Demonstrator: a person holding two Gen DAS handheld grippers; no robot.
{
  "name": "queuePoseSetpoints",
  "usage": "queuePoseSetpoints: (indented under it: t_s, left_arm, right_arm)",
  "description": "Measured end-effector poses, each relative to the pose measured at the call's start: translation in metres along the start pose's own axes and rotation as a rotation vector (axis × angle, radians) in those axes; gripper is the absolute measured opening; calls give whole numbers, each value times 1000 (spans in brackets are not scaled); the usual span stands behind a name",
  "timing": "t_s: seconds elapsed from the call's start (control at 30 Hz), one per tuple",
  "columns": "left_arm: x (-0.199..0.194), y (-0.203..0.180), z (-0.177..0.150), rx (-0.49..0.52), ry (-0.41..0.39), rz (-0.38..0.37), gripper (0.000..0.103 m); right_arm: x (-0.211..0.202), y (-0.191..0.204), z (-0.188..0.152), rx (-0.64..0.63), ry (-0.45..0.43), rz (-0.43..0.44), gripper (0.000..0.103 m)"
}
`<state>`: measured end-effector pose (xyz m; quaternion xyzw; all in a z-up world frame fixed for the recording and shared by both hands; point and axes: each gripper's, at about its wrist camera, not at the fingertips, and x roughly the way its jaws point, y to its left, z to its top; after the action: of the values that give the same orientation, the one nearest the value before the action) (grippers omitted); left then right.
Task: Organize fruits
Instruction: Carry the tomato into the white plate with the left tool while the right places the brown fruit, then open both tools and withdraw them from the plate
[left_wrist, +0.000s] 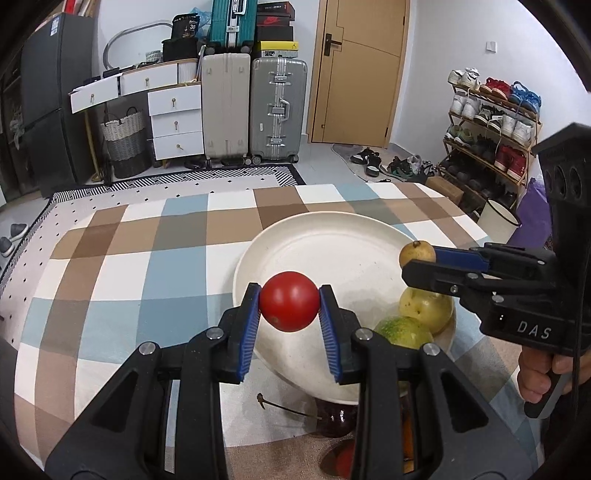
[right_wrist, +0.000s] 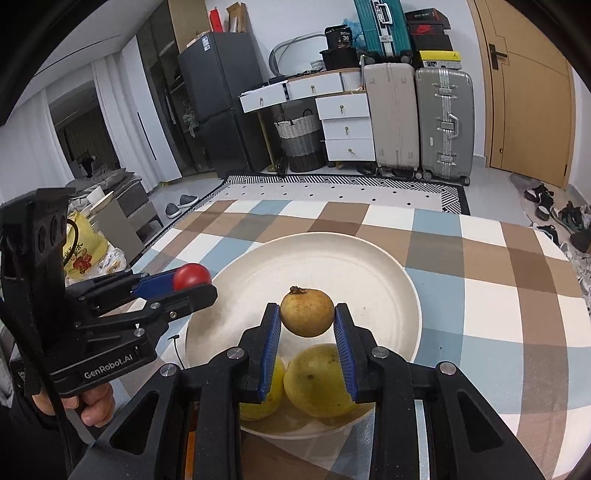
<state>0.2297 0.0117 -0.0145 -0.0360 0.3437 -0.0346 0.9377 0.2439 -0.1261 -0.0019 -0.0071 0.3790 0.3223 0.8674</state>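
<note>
My left gripper (left_wrist: 289, 306) is shut on a red tomato (left_wrist: 289, 301) and holds it above the near left rim of a white plate (left_wrist: 325, 236). My right gripper (right_wrist: 306, 325) is shut on a small brownish-yellow fruit (right_wrist: 306, 312) above the plate (right_wrist: 332, 266). Two yellow-green fruits lie in the plate's near part, one (right_wrist: 317, 380) under my right gripper and one (right_wrist: 258, 402) partly hidden by its left finger. In the left wrist view they show as a yellow fruit (left_wrist: 424, 308) and a greener one (left_wrist: 402, 332). The left gripper shows in the right wrist view (right_wrist: 192, 284) and the right in the left wrist view (left_wrist: 417, 258).
The plate stands on a checked tablecloth (left_wrist: 147, 258). A dark cherry with a stem (left_wrist: 332, 421) and other fruit lie below the plate's near rim, mostly hidden by my left gripper. Suitcases (left_wrist: 255, 107), drawers and a shoe rack (left_wrist: 491, 129) stand beyond the table.
</note>
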Motion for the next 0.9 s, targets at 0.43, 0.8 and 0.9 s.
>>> queuePoseSetpoints:
  t_s: [0.43, 0.8, 0.9]
  left_arm:
    - [11, -5, -4, 13, 17, -9, 28]
    - [-5, 5, -1, -21, 7, -18, 60]
    - [-19, 7, 0, -33, -26, 9, 88]
  right_arm:
    - [5, 2, -2, 20, -1, 11, 30]
    - [-12, 2, 4, 9, -27, -37, 65]
    - [-21, 1, 6, 17, -43, -54, 93]
